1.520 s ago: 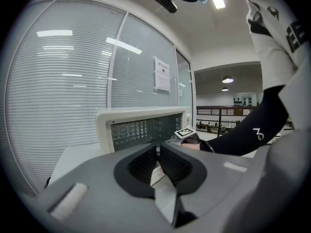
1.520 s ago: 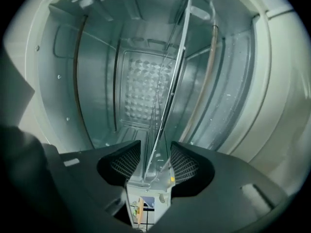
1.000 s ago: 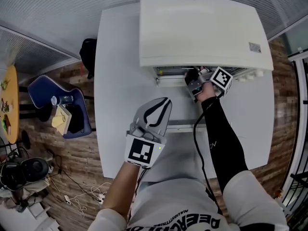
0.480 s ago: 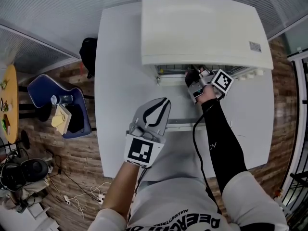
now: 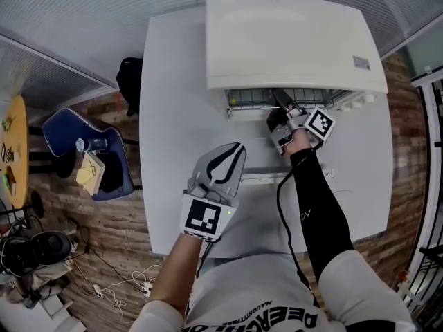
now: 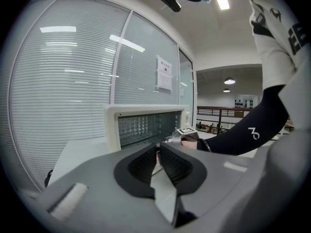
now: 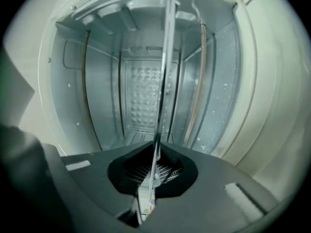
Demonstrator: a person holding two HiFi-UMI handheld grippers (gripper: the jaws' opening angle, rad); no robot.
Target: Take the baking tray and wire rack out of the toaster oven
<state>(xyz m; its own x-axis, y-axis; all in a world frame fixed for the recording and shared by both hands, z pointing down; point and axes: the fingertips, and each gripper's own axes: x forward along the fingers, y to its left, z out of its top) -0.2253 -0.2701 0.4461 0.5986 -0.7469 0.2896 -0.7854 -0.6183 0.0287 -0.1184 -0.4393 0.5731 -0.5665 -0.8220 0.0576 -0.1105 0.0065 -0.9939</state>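
1. Metal, thin and seen edge-on, is clamped in my right gripper (image 5: pixel 279 108). Its jaws are pinched tight on what I take to be the front of the wire rack (image 5: pixel 291 97), at the mouth of the toaster oven (image 5: pixel 291 40).
2. From the head view, the rack's grid pokes just past the oven opening, over the lowered door (image 5: pixel 263 159). I judge the step in hand to be drawing the rack out, with most of its travel left.
3. My left gripper (image 5: pixel 237 147) hangs above the white table (image 5: pixel 173 81), near the door and well apart from the oven. Its jaws are closed together with nothing between them.
4. Next I would need a straight, level pull toward myself, keeping the rack flat in its side rails so it doesn't jam. The left gripper could open and take the other edge once enough of the rack is out.
5. I cannot find the baking tray in any view. The right gripper view looks along the held edge, so I cannot tell whether a tray sits on or under it. The oven's top hides the interior from above.
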